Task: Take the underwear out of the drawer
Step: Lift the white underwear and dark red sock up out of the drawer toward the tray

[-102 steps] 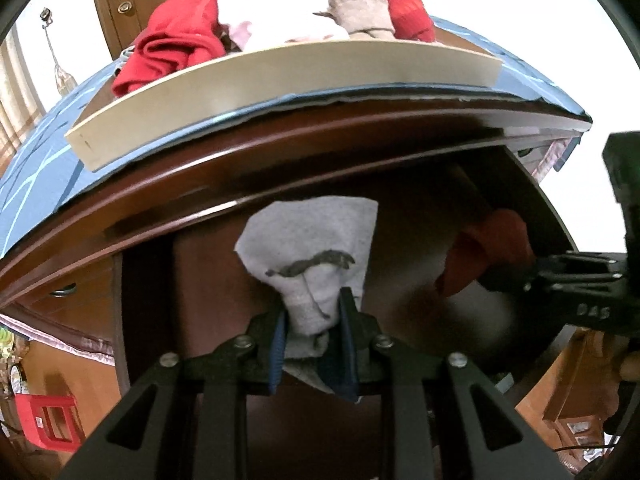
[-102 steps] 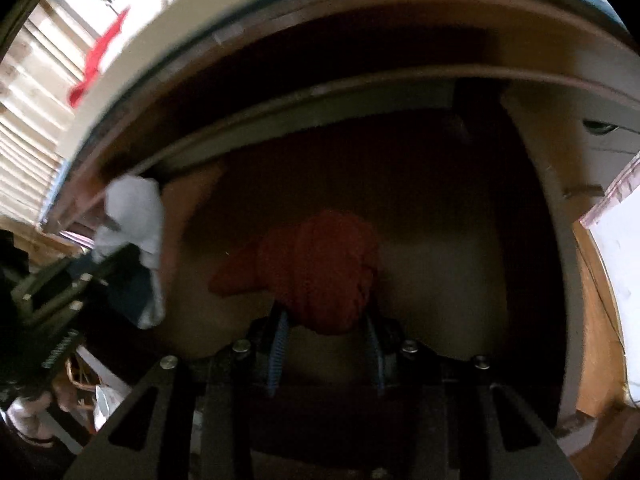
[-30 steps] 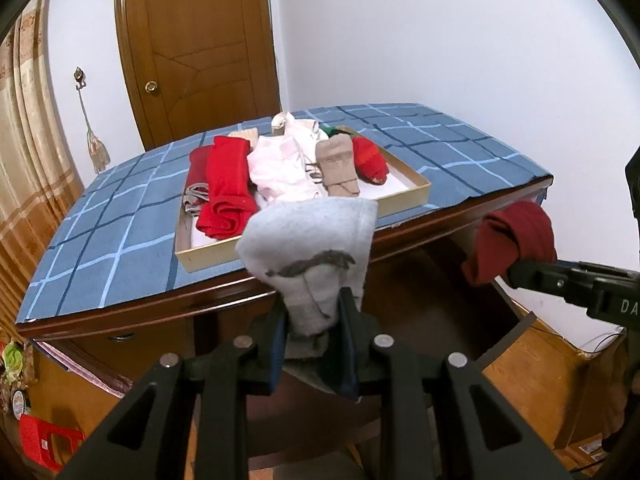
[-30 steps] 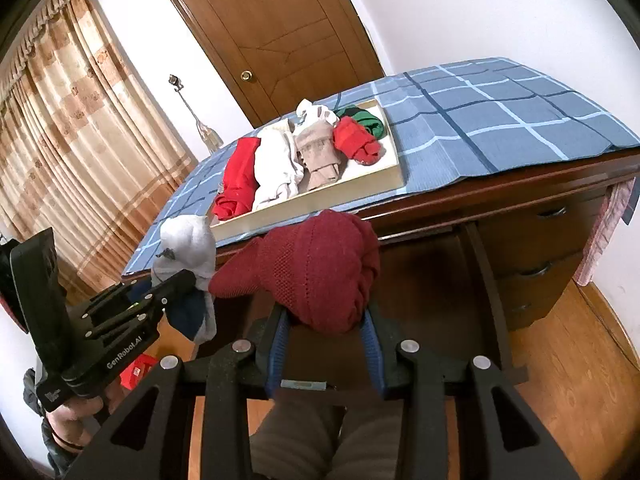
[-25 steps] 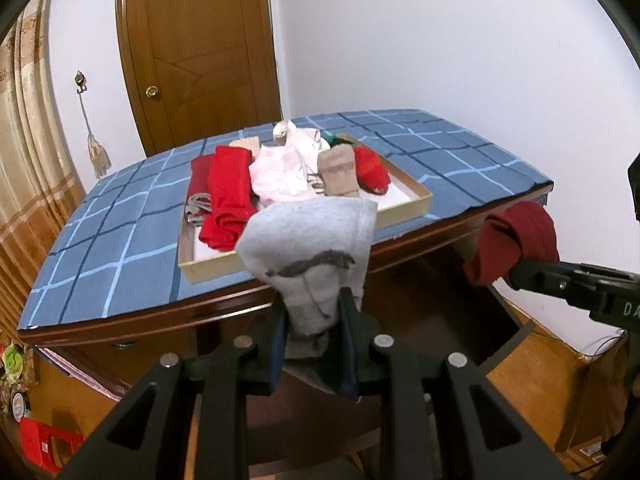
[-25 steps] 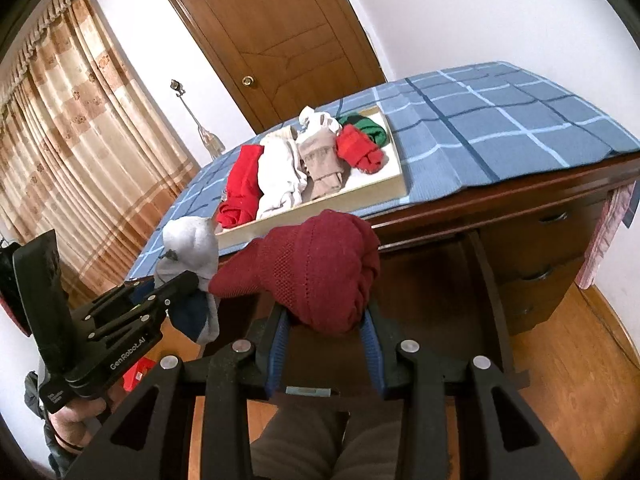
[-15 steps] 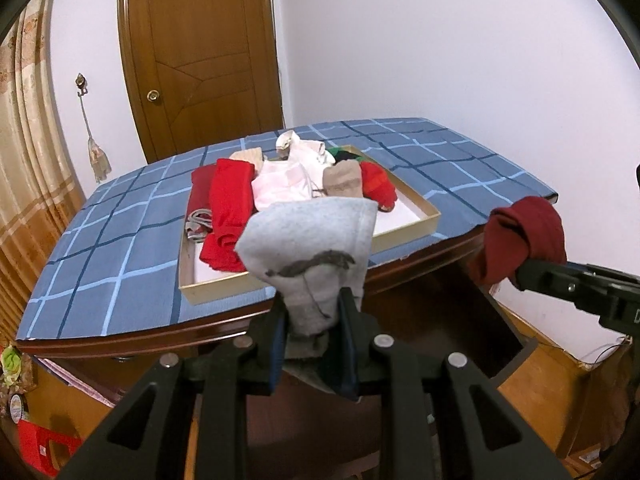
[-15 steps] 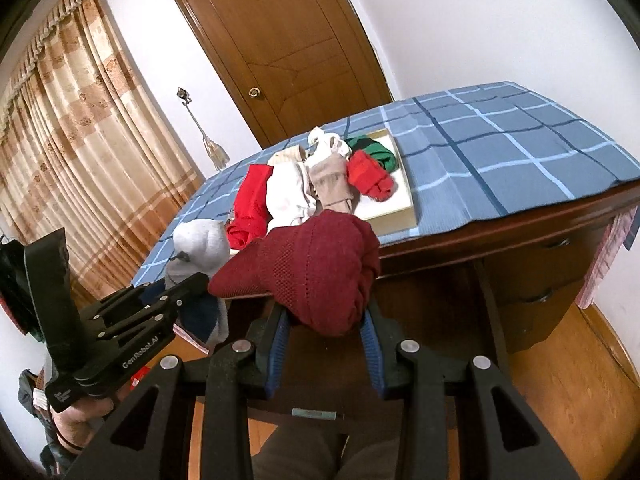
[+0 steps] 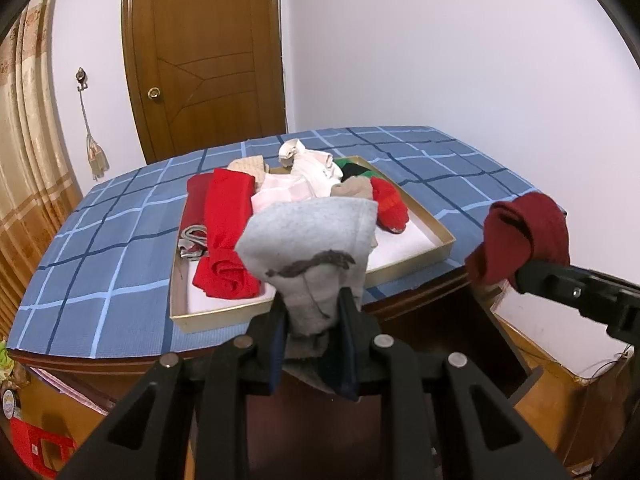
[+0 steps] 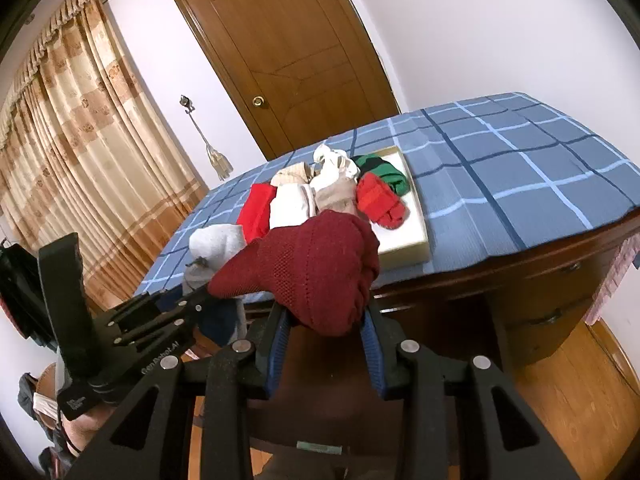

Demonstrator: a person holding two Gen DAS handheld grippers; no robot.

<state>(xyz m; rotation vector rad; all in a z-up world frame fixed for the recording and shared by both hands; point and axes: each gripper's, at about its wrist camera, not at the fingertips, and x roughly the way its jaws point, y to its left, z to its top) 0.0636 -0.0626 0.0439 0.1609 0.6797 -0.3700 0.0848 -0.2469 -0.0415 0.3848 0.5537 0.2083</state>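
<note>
L gripper (image 9: 314, 312) is clamped on a grey cloth (image 9: 308, 240). R gripper (image 10: 326, 330) is clamped on a dark red cloth (image 10: 308, 268). Both cloths stick up past the tips, near the tray (image 9: 424, 256).

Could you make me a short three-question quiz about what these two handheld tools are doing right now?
1. True or false: the left gripper has its jaws shut on a grey garment.
2. What colour is the knitted garment clamped in the right gripper? A) green B) dark red C) white
3. Fill in: the clothes already on the desk lie in a shallow ____ on the blue checked cloth.

Key
1. True: the grey piece is pinched between the jaws, above the desk's front edge.
2. B, dark red.
3. Tray: it holds red, white, beige and green pieces.
</note>
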